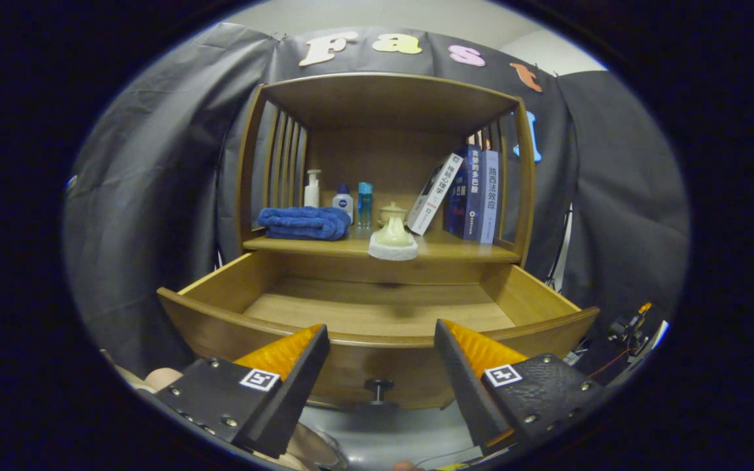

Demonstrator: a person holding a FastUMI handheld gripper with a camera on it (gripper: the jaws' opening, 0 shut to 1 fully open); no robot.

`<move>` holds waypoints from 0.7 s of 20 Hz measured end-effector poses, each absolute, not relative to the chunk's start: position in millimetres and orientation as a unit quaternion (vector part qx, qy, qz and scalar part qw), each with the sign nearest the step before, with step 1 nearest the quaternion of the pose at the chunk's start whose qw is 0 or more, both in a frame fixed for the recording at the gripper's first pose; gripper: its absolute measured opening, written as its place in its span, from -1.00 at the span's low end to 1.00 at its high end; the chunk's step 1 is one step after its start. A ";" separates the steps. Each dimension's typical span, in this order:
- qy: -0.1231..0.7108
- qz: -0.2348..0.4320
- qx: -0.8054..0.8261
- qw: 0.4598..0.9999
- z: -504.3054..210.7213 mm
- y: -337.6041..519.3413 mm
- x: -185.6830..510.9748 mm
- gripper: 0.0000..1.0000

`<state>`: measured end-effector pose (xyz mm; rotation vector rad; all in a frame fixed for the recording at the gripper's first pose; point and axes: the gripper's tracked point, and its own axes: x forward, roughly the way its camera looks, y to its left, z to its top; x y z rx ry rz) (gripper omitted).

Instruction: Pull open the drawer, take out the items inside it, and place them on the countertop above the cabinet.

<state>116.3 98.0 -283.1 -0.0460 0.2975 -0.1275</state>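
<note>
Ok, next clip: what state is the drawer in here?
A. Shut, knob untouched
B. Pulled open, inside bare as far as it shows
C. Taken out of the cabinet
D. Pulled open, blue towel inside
B: the drawer is pulled out beyond the open gripper, its visible wooden bottom bare; the blue towel lies on the countertop above.

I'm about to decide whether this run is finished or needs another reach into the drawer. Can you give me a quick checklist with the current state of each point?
1. Drawer pulled open: ok, it stands well out from the cabinet, with its knob between the fingers.
2. Drawer emptied: the visible floor is bare; the near strip behind the front panel is hidden, so cannot tell fully.
3. Gripper free: ok, fingers apart, holding nothing.
4. Item on the countertop: ok, a cream pot on a white pad sits at its front edge.
5. Pad fully supported: not ok, it seems to overhang the edge slightly.
</note>
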 end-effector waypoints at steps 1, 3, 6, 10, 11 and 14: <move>0.148 -0.067 -0.018 0.987 -283.0 96.9 117.5 0.96; 0.149 -0.069 -0.010 0.986 -283.6 96.3 122.9 0.96; 0.145 -0.072 -0.016 0.987 -283.3 94.6 132.9 0.96; 0.142 -0.073 -0.031 0.987 -283.5 93.4 147.6 0.95; 0.141 -0.073 -0.031 0.987 -282.4 93.0 151.8 0.96; 0.135 -0.073 -0.027 0.988 -278.8 93.5 168.9 0.96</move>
